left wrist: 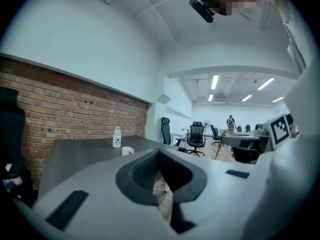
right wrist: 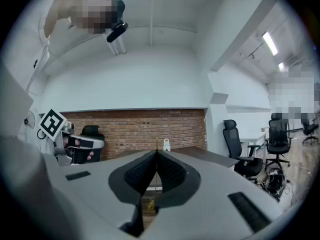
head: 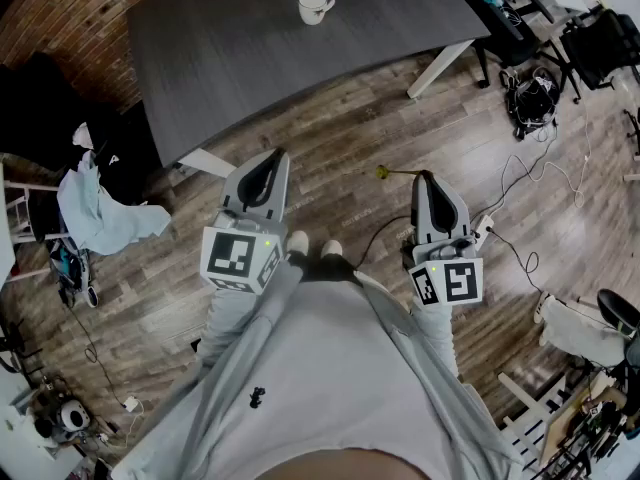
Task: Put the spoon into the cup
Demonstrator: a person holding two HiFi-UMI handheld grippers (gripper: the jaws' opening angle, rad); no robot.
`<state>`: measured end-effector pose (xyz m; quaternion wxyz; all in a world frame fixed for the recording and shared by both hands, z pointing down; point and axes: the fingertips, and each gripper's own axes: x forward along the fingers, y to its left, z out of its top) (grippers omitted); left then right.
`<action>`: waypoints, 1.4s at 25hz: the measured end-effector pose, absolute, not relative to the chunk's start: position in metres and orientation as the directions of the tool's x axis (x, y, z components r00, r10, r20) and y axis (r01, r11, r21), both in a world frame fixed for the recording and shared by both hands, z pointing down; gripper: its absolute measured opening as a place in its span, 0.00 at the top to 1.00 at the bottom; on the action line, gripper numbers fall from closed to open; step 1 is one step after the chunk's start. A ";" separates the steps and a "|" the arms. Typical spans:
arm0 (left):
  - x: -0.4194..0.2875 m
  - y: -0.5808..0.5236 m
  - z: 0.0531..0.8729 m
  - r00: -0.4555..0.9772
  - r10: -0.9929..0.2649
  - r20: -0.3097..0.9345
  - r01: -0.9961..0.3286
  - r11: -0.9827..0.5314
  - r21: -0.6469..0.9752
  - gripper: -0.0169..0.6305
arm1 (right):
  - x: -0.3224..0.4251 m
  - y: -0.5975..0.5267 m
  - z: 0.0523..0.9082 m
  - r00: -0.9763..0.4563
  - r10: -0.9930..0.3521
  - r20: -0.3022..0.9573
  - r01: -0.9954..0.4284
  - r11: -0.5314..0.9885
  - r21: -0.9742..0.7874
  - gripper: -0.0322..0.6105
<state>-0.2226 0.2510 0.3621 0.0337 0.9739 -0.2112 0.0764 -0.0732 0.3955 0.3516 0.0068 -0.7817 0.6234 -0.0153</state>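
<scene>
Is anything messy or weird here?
Yes. A pale blue cloth lies crumpled left of the table, and loose cables sprawl over the floor on the right. The cup stands upright; nothing is spilled.
</scene>
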 end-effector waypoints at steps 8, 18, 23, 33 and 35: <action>-0.222 0.265 0.354 0.885 -0.439 0.154 -0.442 -0.897 -0.015 0.94 | -0.068 0.415 0.348 0.214 -0.977 0.006 -0.977 -0.214 -0.026 0.92; -0.217 0.259 0.366 0.862 -0.478 0.170 -0.481 -0.876 -0.026 0.94 | -0.049 0.409 0.362 0.195 -0.981 0.018 -0.979 -0.196 -0.058 0.92; -0.189 0.219 0.375 0.860 -0.478 0.177 -0.481 -0.876 -0.029 0.94 | -0.020 0.370 0.373 0.206 -0.978 0.027 -0.975 -0.207 -0.079 0.92; -0.117 0.097 0.356 0.877 -0.454 0.155 -0.453 -0.890 -0.046 0.94 | 0.034 0.245 0.362 0.199 -0.980 0.019 -0.977 -0.200 -0.078 0.92; -0.109 0.075 0.356 0.876 -0.456 0.155 -0.454 -0.889 -0.049 0.94 | 0.041 0.223 0.364 0.200 -0.980 0.022 -0.976 -0.201 -0.079 0.92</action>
